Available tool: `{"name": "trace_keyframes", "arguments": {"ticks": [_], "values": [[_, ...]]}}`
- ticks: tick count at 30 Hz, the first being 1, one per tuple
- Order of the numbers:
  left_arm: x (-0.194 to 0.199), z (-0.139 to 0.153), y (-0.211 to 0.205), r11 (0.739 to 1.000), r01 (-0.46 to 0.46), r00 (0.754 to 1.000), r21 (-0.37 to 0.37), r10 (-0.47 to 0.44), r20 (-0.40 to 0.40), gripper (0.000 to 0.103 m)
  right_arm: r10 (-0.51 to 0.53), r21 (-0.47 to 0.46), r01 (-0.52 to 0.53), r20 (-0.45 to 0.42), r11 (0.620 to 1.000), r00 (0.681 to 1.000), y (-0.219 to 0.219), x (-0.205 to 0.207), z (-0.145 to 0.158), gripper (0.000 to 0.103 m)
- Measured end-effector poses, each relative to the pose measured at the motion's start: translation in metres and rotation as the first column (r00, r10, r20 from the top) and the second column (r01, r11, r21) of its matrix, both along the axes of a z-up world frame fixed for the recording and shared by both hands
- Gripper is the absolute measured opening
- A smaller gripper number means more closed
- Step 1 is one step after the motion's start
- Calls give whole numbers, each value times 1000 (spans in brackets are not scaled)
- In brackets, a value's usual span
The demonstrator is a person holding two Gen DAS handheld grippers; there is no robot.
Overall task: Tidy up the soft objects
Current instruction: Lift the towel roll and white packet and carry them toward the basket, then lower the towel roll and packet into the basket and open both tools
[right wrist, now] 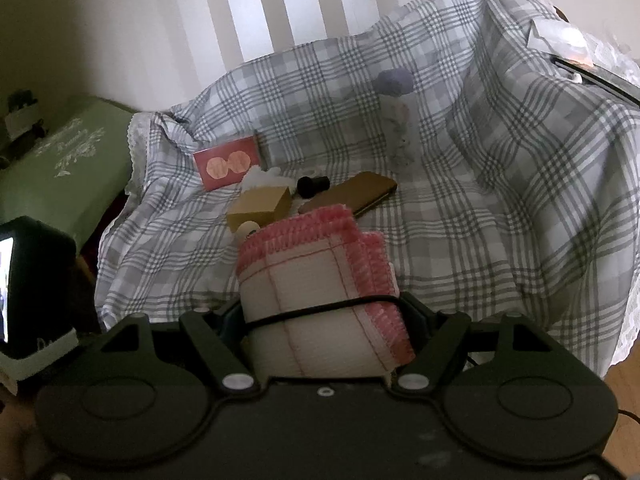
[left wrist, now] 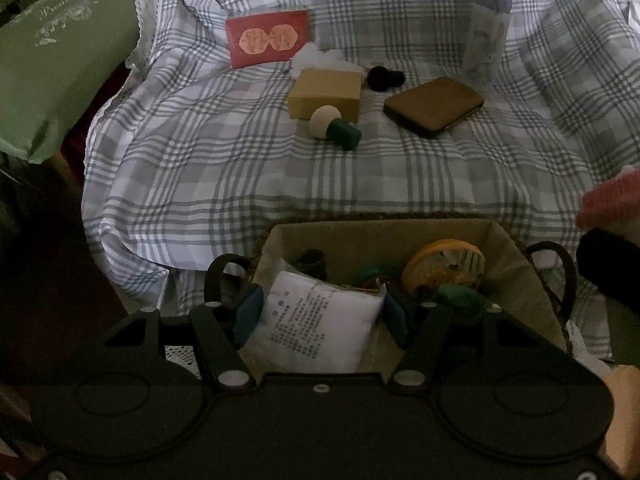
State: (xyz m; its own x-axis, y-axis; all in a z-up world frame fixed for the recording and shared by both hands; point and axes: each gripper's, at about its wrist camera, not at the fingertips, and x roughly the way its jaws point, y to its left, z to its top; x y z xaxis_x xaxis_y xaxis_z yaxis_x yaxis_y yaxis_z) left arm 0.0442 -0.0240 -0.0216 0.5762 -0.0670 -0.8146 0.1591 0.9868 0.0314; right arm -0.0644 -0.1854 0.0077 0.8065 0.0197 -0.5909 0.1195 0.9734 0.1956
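My left gripper [left wrist: 320,312] is shut on a small white pillow-like pouch with printed text [left wrist: 316,328], held over the open fabric-lined basket [left wrist: 384,232] at the near edge of the chair. My right gripper [right wrist: 324,320] is shut on a rolled white cloth with pink fringed edges [right wrist: 320,280], bound by a black band, held above the plaid-covered seat. That cloth shows at the right edge of the left wrist view [left wrist: 612,200]. A purple-topped soft roll [left wrist: 488,24] leans on the chair back.
The basket holds a yellow round item [left wrist: 444,264] and green pieces [left wrist: 460,296]. On the plaid cloth [left wrist: 240,160] lie a red packet [left wrist: 266,36], a tan box [left wrist: 326,92], a cream-and-green mushroom toy [left wrist: 334,124], a black object [left wrist: 384,78], a brown wallet [left wrist: 434,106]. A green cushion [left wrist: 60,60] sits left.
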Motion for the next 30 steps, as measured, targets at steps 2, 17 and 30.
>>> {"name": "trace_keyframes", "arguments": {"ticks": [2,17,30], "values": [[-2,0,0,1000,1,1000,4,-1,7,60,4,-5,-4,2,1000,1000,1,0,0,76],[-6,-2,6,1000,-24,1000,16,24,8,76,42,-19,-42,-13,999,999,2,5,0,76],[-10,-2,6,999,-22,1000,26,22,16,78,35,-1,-35,-29,999,999,-1,7,-2,80]]}}
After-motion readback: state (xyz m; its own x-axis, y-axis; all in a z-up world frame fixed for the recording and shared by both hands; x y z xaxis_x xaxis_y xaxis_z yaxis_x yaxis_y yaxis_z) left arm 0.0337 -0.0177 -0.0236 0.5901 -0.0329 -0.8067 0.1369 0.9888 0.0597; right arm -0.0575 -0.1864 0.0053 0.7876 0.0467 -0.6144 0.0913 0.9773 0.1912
